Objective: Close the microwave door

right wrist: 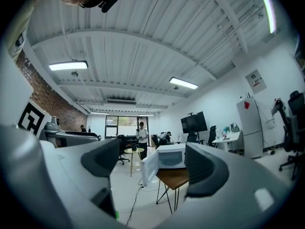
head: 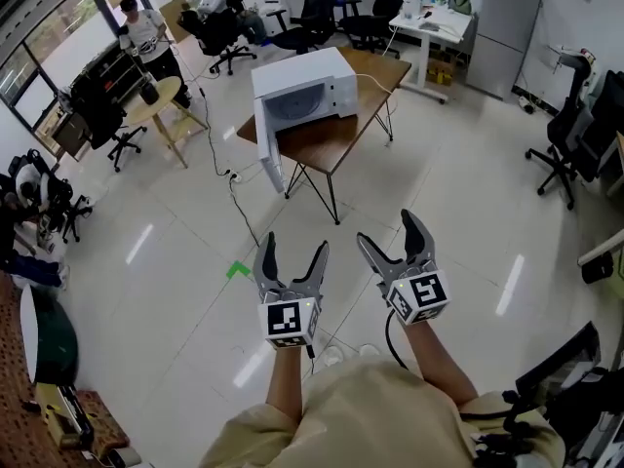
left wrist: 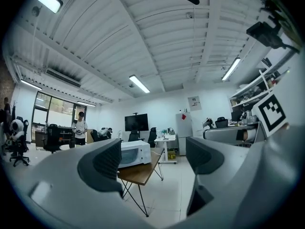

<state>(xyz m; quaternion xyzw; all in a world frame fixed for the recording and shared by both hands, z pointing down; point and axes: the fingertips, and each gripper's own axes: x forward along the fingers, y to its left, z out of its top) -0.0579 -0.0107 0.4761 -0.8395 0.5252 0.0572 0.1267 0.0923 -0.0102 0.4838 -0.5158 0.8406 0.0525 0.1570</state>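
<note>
The counter (head: pixel 341 133) is a small wooden top on thin black legs. It stands on a floor (head: pixel 458 213) of pale, glossy tiles. A white microwave (head: pixel 307 86) sits directly on it and fills the far left part of the top. The near right part is bare wood. The microwave's door (head: pixel 269 149) stands open, swung out past the counter's left edge and hanging over the floor. A dark cable (head: pixel 234 178) trails across the tiles beside the counter's legs. A green mark (head: pixel 237 270) lies on the floor nearer the camera. A round table (head: pixel 156 100) and black chairs (head: pixel 558 154) stand on the floor further off.
</note>
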